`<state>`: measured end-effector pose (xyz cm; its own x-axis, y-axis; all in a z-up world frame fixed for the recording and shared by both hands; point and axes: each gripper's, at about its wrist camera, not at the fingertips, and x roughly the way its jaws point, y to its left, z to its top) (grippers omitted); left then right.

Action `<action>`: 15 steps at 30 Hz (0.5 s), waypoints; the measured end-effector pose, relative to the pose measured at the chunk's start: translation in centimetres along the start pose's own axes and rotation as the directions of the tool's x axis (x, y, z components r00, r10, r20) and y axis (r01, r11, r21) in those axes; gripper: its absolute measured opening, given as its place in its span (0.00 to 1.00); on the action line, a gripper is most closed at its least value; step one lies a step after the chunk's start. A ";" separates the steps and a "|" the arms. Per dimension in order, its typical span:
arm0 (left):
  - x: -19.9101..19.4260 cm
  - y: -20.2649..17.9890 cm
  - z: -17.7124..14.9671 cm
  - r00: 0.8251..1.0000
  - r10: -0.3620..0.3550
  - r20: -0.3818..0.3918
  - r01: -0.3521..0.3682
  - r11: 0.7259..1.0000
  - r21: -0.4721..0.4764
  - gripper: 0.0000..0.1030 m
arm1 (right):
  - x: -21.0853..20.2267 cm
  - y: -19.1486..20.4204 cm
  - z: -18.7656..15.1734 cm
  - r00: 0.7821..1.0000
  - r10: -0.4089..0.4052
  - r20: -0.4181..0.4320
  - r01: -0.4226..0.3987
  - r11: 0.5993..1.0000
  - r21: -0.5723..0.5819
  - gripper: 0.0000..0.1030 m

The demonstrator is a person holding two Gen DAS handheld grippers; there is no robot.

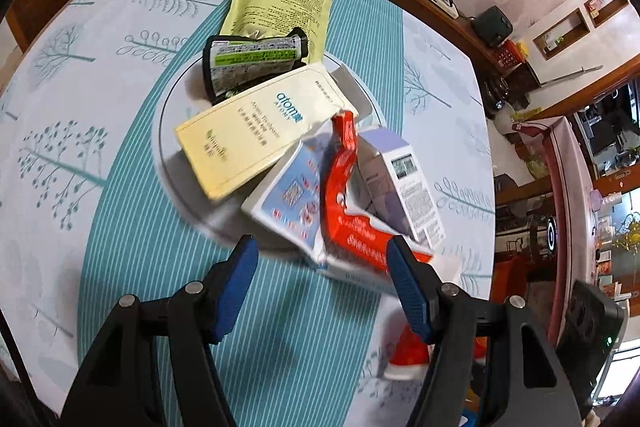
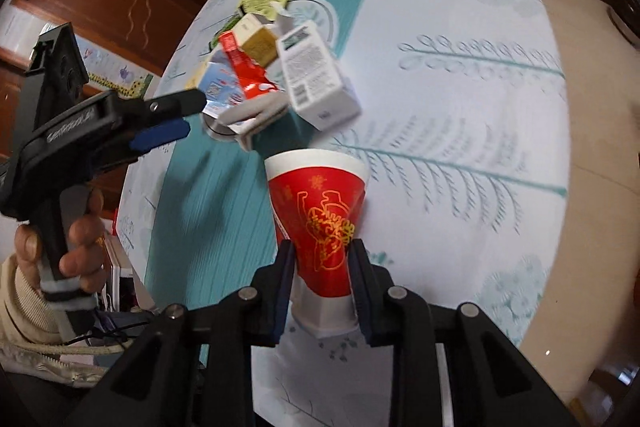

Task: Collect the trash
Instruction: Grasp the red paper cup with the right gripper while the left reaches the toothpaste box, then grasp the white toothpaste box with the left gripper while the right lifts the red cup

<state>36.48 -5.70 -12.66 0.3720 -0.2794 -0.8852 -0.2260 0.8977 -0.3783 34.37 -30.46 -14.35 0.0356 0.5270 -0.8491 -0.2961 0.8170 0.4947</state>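
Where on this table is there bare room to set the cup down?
Free: the tablecloth right of the red cup, out to the table edge, and the teal stripe in front of the plate. Crowded: the plate, heaped with wrappers and the white box, with the left gripper at its near rim. The right gripper grips the cup.
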 end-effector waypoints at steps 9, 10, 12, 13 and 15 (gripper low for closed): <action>3.1 0.6 1.6 1.000 -0.002 0.020 0.003 0.999 -0.054 0.58 | -0.4 -1.2 -0.4 1.000 0.002 0.022 -0.003 0.999 0.032 0.26; 3.5 0.6 1.7 1.000 -0.001 0.025 0.002 0.999 -0.053 0.56 | -0.4 -1.3 -0.3 1.000 0.004 0.026 -0.005 0.999 0.037 0.26; 4.1 0.5 1.9 1.000 -0.002 0.022 0.003 0.999 -0.051 0.39 | -0.4 -1.4 -0.3 0.999 0.004 0.033 -0.006 0.999 0.045 0.26; 4.4 0.4 2.0 1.000 -0.009 0.016 0.010 0.999 -0.050 0.32 | -0.3 -1.5 -0.3 0.999 0.005 0.034 -0.007 0.999 0.049 0.26; 4.5 0.3 2.1 0.999 -0.028 0.022 0.029 0.998 -0.051 0.28 | -0.3 -1.4 -0.4 0.999 0.004 0.036 -0.006 0.999 0.052 0.26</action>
<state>39.95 -6.03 -16.23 0.3976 -0.2974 -0.8681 -0.2605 0.8705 -0.4175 34.35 -31.84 -14.91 0.0689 0.5385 -0.8398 -0.2459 0.8250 0.5088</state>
